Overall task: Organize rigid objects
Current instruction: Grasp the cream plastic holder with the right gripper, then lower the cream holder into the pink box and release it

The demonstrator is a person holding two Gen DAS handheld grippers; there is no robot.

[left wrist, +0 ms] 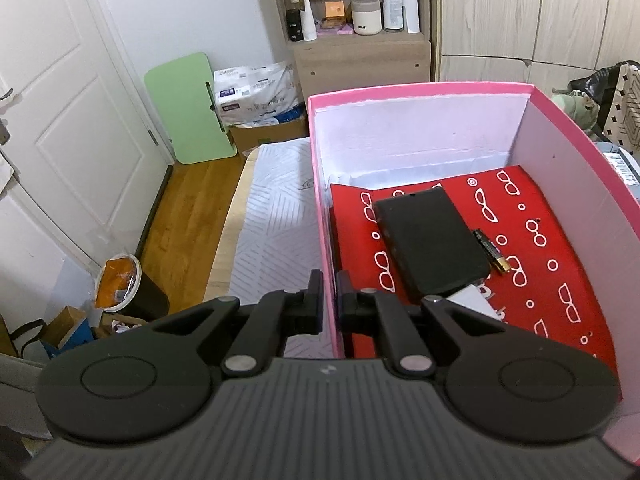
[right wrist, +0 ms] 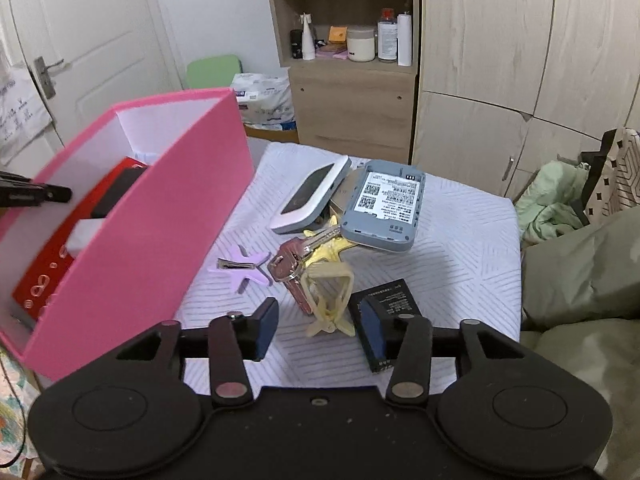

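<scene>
Left hand-held gripper [left wrist: 330, 300]: jaws clamped on the near wall of the pink cardboard box [left wrist: 325, 200]. Inside that box, on red patterned lining, a flat black rectangular device [left wrist: 430, 242] lies beside a black-and-gold battery [left wrist: 491, 255]. Right hand-held gripper [right wrist: 320, 326]: jaws parted, empty, above a yellowish rubber loop [right wrist: 329, 300] right of the box. A black battery pack [right wrist: 386, 304] sits just beside the loop. Keys [right wrist: 294, 262], a purple clip [right wrist: 244, 267] and a grey device [right wrist: 386, 208] lie farther off.

Soft, even indoor light with only faint shadows. Both fisheye views bend straight lines at the edges and darken in the corners. The pink box [right wrist: 132, 216] looks slightly blurred.
</scene>
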